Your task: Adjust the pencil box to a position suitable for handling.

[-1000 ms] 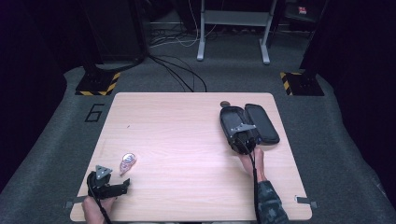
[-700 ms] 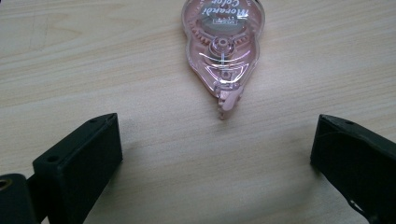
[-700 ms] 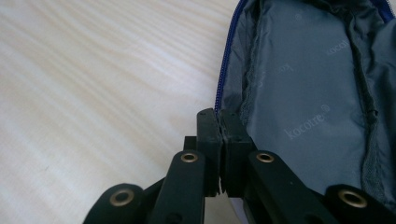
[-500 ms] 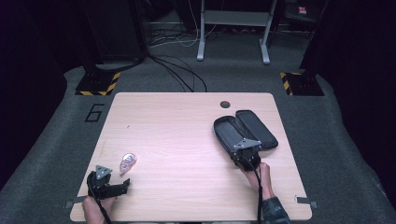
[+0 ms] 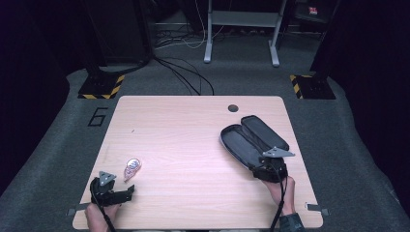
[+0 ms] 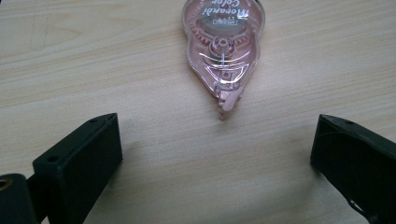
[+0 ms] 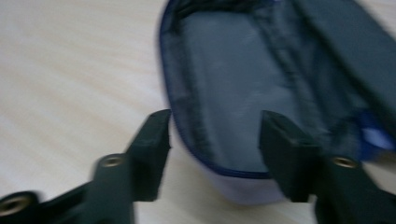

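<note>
The wooden table [image 5: 193, 145] lies bare across its whole middle, from the pink tape dispenser [image 5: 131, 167] over to the open dark case [image 5: 251, 140], so a hand could cross there freely. The dispenser blocks the spot just ahead of the left gripper [image 6: 215, 154], whose jaws stand wide apart on bare wood short of the dispenser's tip. The case takes up the table's right side; the right gripper [image 7: 215, 135] sits at its near end, jaws apart either side of the near edge. Beyond the case, a small round hole [image 5: 233, 108] marks the far edge.
</note>
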